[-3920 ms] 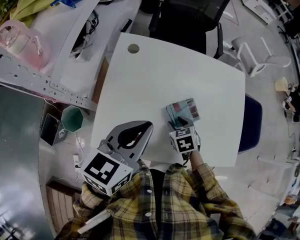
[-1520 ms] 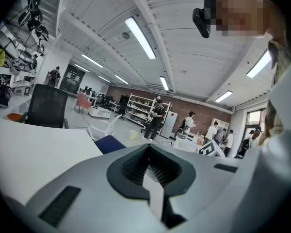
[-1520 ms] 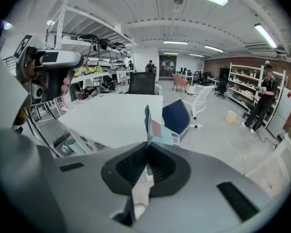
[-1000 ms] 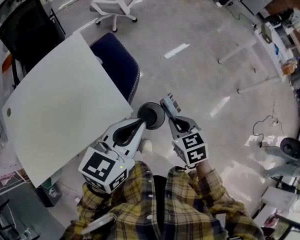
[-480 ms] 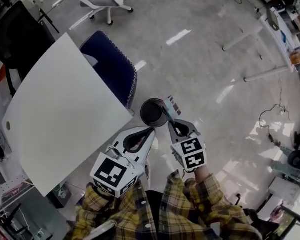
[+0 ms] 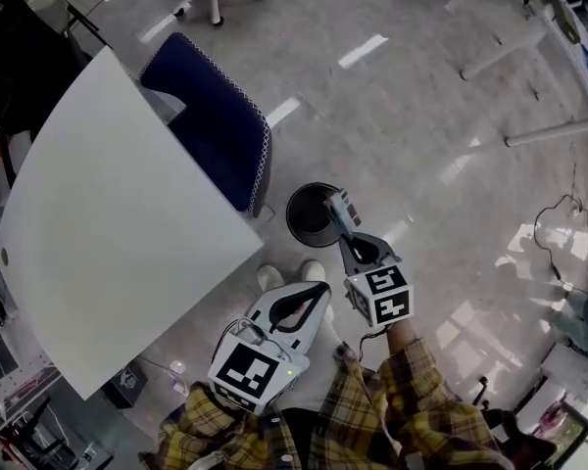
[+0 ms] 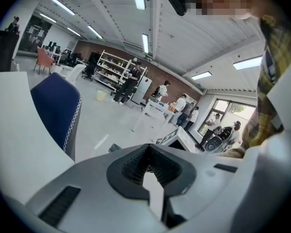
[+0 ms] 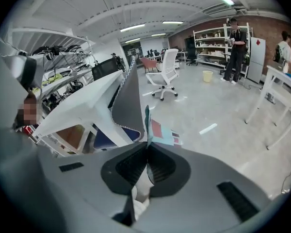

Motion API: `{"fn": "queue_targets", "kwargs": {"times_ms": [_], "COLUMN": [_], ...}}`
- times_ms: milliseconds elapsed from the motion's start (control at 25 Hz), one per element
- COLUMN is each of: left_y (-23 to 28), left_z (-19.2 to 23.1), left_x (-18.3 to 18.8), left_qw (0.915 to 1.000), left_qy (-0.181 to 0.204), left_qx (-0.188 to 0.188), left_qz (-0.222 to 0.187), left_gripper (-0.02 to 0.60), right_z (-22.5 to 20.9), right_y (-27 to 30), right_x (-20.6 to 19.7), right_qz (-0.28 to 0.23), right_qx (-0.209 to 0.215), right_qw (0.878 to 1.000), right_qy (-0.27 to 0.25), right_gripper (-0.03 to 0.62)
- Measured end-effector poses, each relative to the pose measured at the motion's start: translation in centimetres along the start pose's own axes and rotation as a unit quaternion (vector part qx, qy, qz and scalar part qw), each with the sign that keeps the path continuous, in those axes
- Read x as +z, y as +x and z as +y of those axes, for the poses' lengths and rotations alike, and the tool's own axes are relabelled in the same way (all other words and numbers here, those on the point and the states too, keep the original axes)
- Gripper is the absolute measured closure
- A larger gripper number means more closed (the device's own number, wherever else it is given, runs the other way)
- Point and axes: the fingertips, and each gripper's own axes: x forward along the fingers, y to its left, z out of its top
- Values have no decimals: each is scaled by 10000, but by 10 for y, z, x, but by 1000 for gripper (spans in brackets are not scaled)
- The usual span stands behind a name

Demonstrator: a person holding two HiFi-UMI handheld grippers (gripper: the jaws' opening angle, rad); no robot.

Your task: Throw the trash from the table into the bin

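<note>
I see the table (image 6: 98,233) at left, a blue chair (image 6: 211,125) tucked against its edge, and the bin (image 6: 294,225) on the floor just off its right corner. My left gripper (image 6: 322,293) is closed on nothing. My right gripper (image 6: 343,228) pinches the packet (image 6: 344,204) tight, above the bin's right rim

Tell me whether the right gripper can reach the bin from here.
Probably yes: the right gripper, shut on the packet, hangs right at the rim of the bin, and nothing stands between them.
</note>
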Motion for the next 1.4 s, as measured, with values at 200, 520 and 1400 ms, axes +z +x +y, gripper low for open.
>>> {"fn": "queue_targets", "kwargs": {"times_ms": [200,520,1400], "left_y": [33,72,46], "left_z": [31,82,78], "left_x": [-75,-161,-141], "left_qw": [9994,9981,9984], "left_qy": [-97,-361,-261], "left_qx": [39,26,69], "left_qz": [329,496,503], "left_gripper": [575,575,575], "right_z": [-16,-47,-63], "right_y": [84,206,234], "right_x": [-61,-154,-178], "right_qz": [151,587,1188], "right_qx": [246,285,204], "right_qw": [9993,9973,9842], "right_qy": [227,327,1300], "right_gripper": [594,594,526]}}
